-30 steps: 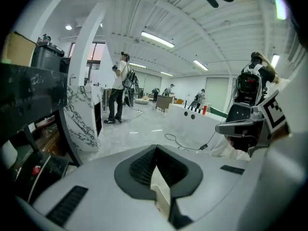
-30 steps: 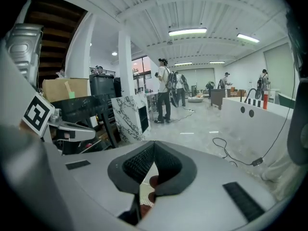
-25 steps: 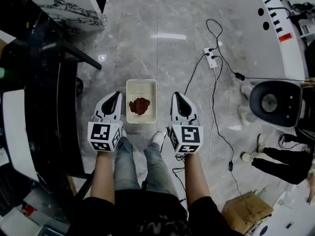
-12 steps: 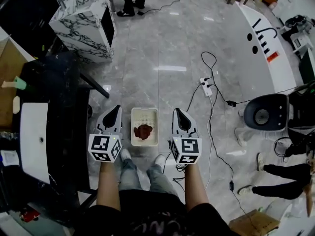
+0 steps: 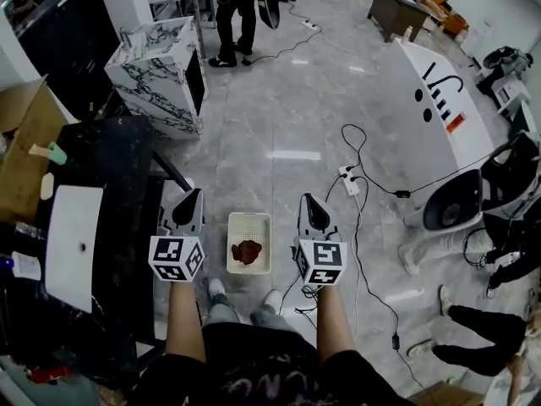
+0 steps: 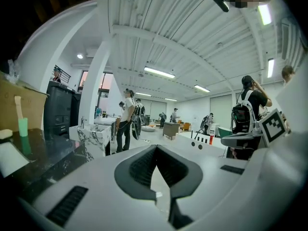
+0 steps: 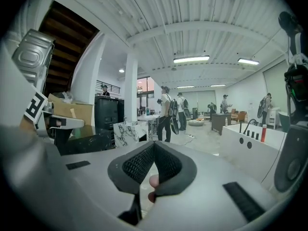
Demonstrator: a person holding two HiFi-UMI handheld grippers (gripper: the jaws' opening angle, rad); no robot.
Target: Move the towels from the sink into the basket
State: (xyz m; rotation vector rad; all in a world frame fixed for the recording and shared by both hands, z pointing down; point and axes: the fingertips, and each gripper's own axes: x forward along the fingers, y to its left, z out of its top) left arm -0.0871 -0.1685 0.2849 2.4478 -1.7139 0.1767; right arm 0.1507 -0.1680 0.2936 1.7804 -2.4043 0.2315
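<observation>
A white perforated basket (image 5: 232,227) stands on the grey floor between my two grippers, with a reddish-brown towel (image 5: 247,251) lying in it. The white sink (image 5: 68,227) is set into the dark counter at the left; I see no towel in it. In the head view my left gripper (image 5: 193,194) hangs left of the basket and my right gripper (image 5: 308,200) hangs right of it, both well above it. Each is shut with nothing held: the left gripper (image 6: 155,147) and the right gripper (image 7: 154,144) have their pads meeting at the tip and point out across the room.
A marble-patterned cabinet (image 5: 161,74) stands beyond the counter, with a cardboard box (image 5: 21,142) at far left. A power strip with cables (image 5: 348,180) lies on the floor to the right. A black chair (image 5: 456,210), a white desk (image 5: 439,91) and standing people (image 5: 237,7) ring the area.
Both grippers have risen, still shut. The head view has pulled up and back, so the basket with the towel looks smaller and more of the room shows.
</observation>
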